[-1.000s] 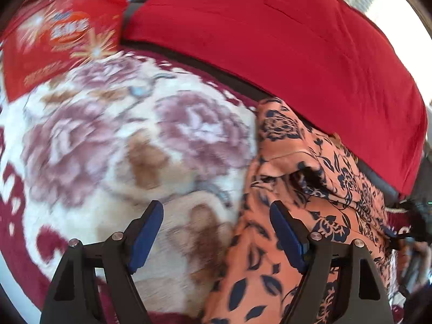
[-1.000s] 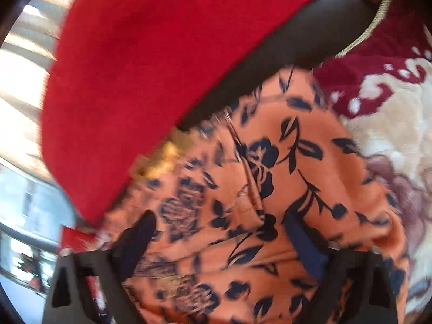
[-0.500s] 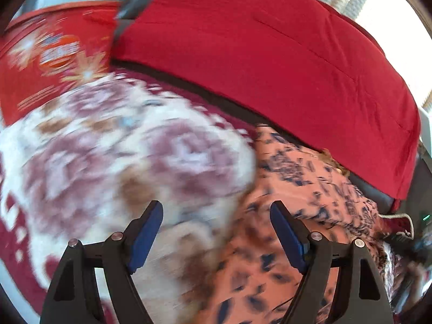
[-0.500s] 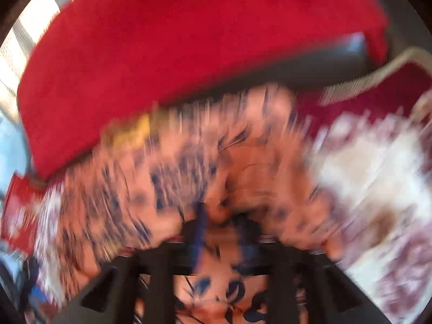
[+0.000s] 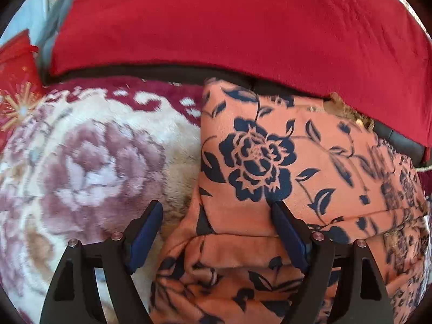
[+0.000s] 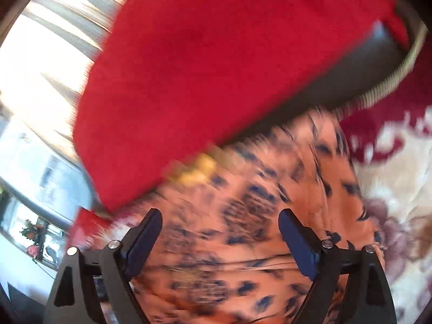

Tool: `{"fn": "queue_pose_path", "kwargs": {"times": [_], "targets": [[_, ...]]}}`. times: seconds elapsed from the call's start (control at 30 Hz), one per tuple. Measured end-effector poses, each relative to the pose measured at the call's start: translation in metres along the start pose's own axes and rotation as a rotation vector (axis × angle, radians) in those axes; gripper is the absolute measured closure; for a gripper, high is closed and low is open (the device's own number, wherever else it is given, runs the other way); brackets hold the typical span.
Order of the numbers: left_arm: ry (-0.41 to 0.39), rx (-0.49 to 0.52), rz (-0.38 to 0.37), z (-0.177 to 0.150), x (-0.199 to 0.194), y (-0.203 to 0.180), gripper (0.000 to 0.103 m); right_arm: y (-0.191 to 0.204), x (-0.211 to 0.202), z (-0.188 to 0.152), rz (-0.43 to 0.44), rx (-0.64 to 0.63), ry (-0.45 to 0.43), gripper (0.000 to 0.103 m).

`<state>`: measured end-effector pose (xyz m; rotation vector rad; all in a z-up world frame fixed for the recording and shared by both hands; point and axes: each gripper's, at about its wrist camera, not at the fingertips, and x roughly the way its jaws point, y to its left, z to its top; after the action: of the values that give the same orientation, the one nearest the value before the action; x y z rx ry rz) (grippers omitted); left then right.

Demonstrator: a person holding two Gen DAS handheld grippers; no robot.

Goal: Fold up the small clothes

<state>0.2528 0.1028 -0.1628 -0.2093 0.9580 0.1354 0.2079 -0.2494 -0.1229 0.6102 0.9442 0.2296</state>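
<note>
An orange garment with a dark blue flower print [image 5: 270, 167] lies folded on a plush floral blanket [image 5: 89, 162]. My left gripper [image 5: 217, 210] is open and empty, just above the garment's near left edge, with one finger over the blanket and the other over the cloth. In the right wrist view the same garment [image 6: 270, 216] is blurred by motion. My right gripper [image 6: 220, 220] is open and empty above it.
A red cushion cover [image 5: 243, 27] drapes the dark sofa back [image 5: 162, 71] behind the garment; it also shows in the right wrist view [image 6: 216, 67]. A red printed bag [image 5: 16, 81] sits at far left. Bright windows [image 6: 40, 54] are beyond the sofa.
My right gripper was shut half a second ago and now stands open over the garment. My left gripper swung right, so the garment now lies folded under it.
</note>
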Motion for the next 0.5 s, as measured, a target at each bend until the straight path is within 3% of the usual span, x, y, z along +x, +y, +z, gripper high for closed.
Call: {"fn": "queue_pose_path", "kwargs": {"times": [0.03,0.1,0.17,0.2,0.23,0.27,0.3,0.4,0.5], "targets": [[-0.022,-0.008,-0.019,0.001,-0.01,-0.001,0.019,-0.021,0.019,-0.002,-0.021,0.075,0.048,0.016],[-0.075,-0.012,-0.076,0.004,-0.03,-0.001,0.019,-0.023,0.011,-0.001,0.034,0.078,-0.023,0.017],[-0.111,-0.007,-0.076,0.003,-0.033,-0.002,0.015,-0.012,-0.002,0.002,0.076,0.074,-0.062,0.016],[-0.087,0.012,-0.051,0.002,-0.022,-0.003,0.014,-0.005,-0.006,0.003,0.12,0.054,-0.078,0.016],[-0.01,0.033,-0.006,0.0,0.0,-0.005,0.012,-0.001,-0.006,0.003,0.14,0.032,-0.085,0.016],[0.082,0.019,0.012,-0.004,0.023,0.0,0.01,-0.005,0.003,0.006,0.104,0.017,-0.073,0.015],[0.037,-0.014,-0.006,-0.007,0.021,0.005,0.01,-0.016,0.02,0.006,0.021,0.031,-0.022,0.019],[0.05,-0.014,-0.016,-0.003,-0.002,0.006,0.01,-0.013,0.011,0.004,0.029,0.04,-0.047,0.022],[-0.051,-0.025,-0.036,-0.015,-0.051,0.026,0.01,0.009,-0.026,-0.016,-0.002,-0.057,-0.088,0.022]]}}
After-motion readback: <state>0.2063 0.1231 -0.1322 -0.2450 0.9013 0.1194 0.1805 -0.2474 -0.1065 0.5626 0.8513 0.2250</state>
